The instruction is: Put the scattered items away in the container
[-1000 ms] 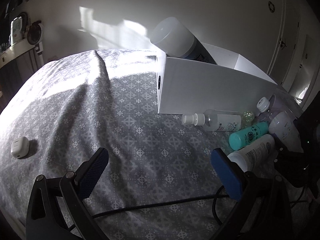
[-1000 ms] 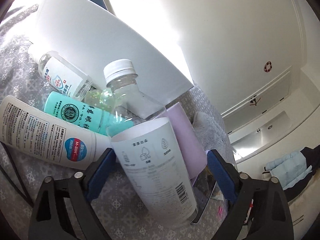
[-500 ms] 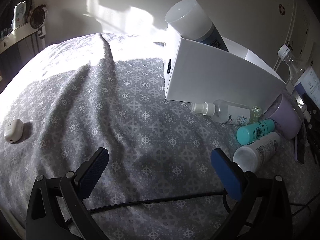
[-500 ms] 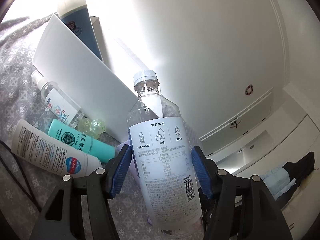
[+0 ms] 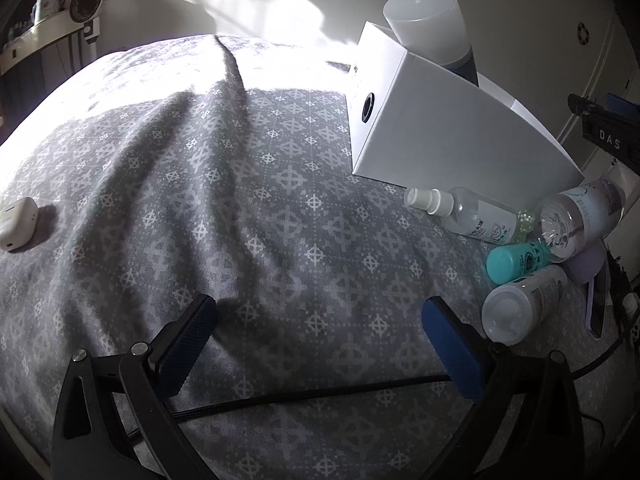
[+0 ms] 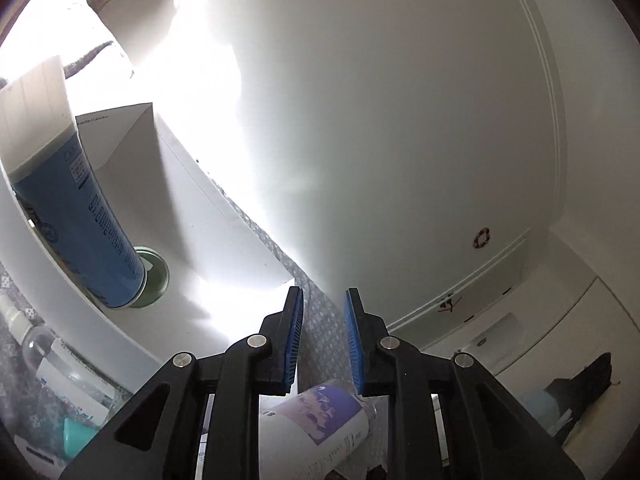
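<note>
The left gripper (image 5: 318, 344) is hovering over the bedspread (image 5: 240, 208), jaws wide apart and empty. The right gripper (image 6: 323, 342) is holding nothing, its jaws standing narrowly apart above the water bottle (image 5: 580, 216), which is lying just right of the box (image 5: 460, 136) among other bottles

A small white case (image 5: 17, 222) lies far left ahead of the left gripper (image 5: 320, 322); a black cable (image 5: 320, 394) crosses the grey patterned bedspread (image 5: 248, 184) just beneath it
</note>
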Available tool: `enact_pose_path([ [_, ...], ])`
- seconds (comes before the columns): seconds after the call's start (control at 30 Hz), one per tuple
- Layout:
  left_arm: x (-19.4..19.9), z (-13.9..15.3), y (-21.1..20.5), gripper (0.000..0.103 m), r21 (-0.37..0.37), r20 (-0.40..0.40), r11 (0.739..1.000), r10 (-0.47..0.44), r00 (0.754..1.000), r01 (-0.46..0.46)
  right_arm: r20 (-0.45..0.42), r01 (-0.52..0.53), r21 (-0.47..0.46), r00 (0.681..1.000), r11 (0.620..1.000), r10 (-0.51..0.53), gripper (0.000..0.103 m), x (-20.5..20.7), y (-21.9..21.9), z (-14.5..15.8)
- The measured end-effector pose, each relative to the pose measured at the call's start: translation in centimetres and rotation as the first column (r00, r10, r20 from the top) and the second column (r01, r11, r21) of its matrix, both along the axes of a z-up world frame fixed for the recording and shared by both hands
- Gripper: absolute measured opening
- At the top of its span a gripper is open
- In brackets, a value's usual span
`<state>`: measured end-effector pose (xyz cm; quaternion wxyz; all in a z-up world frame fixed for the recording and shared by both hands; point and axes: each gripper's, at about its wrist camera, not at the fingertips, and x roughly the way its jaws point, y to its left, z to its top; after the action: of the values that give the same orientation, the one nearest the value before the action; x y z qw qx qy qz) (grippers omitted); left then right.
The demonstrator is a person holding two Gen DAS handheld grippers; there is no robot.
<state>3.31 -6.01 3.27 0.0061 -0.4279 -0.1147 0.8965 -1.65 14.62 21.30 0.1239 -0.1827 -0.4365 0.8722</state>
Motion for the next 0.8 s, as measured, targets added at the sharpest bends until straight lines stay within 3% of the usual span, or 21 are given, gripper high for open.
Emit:
enact_pose_path([
  [0.03, -0.1, 0.0, 0.3, 0.102, -0.024, 0.004, 1.000, -0.005, 1.000, 0.006, 0.028, 0.018, -0.102, 0.999, 0.995, -0.015, 0.052, 1.1, 0.4, 0.1],
  [0.07, -0.2, -0.1, 0.5, 0.102, -0.042, 0.008, 0.999, -0.010, 1.000, 0.011, 0.063, 0.038, -0.205, 0.998, 0.978, -0.025, 0.085, 3.0, 0.2, -0.7],
  [0.1, -0.2, -0.1, 0.7, 0.102, -0.056, 0.011, 0.998, -0.014, 1.000, 0.015, 0.092, 0.056, -0.310, 0.995, 0.949, -0.029, 0.097, 4.1, 1.2, -0.6],
  [0.17, -0.3, -0.2, 0.7, 0.102, -0.067, 0.013, 0.998, -0.018, 1.000, 0.019, 0.111, 0.056, -0.517, 0.994, 0.854, 0.002, 0.103, 7.8, 3.6, -0.9],
  [0.27, -0.4, -0.3, 0.7, 0.102, -0.071, 0.014, 0.997, -0.017, 1.000, 0.018, 0.106, 0.060, -0.721, 0.994, 0.691, 0.024, 0.103, 13.8, 7.6, -1.7],
  [0.33, -0.5, -0.3, 0.9, 0.102, -0.086, 0.017, 0.996, -0.021, 1.000, 0.022, 0.176, 0.133, -0.797, 0.984, 0.589, 0.016, 0.103, 16.5, 10.5, -2.5],
  [0.37, -0.5, -0.3, 1.0, 0.103, -0.094, 0.018, 0.995, -0.023, 1.000, 0.025, 0.212, 0.170, -0.813, 0.977, 0.557, 0.012, 0.103, 16.4, 11.8, -3.4],
  [0.4, -0.5, -0.4, 1.1, 0.103, -0.101, 0.021, 0.995, -0.024, 1.000, 0.026, 0.244, 0.201, -0.811, 0.970, 0.549, 0.005, 0.103, 16.9, 12.9, -4.0],
  [0.43, -0.5, -0.4, 1.2, 0.102, -0.105, 0.022, 0.994, -0.024, 0.999, 0.026, 0.291, 0.234, -0.789, 0.957, 0.568, 0.009, 0.103, 16.6, 13.4, -4.8],
  [0.5, -0.5, -0.4, 1.2, 0.102, -0.108, 0.023, 0.994, -0.025, 0.999, 0.027, 0.390, 0.288, -0.700, 0.921, 0.654, 0.012, 0.103, 16.5, 13.9, -6.2],
  [0.57, -0.4, -0.4, 1.3, 0.102, -0.115, 0.024, 0.993, -0.028, 0.999, 0.031, 0.462, 0.274, -0.617, 0.885, 0.738, 0.058, 0.103, 17.0, 13.5, -6.4],
  [0.6, -0.4, -0.4, 1.3, 0.102, -0.118, 0.024, 0.992, -0.029, 0.999, 0.032, 0.487, 0.245, -0.601, 0.867, 0.761, 0.105, 0.103, 17.1, 13.1, -6.8],
  [0.67, -0.4, -0.4, 1.3, 0.102, -0.122, 0.024, 0.992, -0.030, 0.999, 0.033, 0.524, 0.174, -0.581, 0.828, 0.795, 0.202, 0.103, 17.5, 12.2, -6.5],
  [0.73, -0.4, -0.4, 1.3, 0.102, -0.125, 0.024, 0.992, -0.032, 0.999, 0.034, 0.523, 0.101, -0.564, 0.812, 0.820, 0.260, 0.103, 17.8, 11.9, -5.5],
  [0.8, -0.4, -0.4, 1.3, 0.102, -0.124, 0.024, 0.992, -0.031, 0.999, 0.034, 0.537, 0.043, -0.576, 0.773, 0.816, 0.339, 0.103, 17.8, 11.6, -4.6],
])
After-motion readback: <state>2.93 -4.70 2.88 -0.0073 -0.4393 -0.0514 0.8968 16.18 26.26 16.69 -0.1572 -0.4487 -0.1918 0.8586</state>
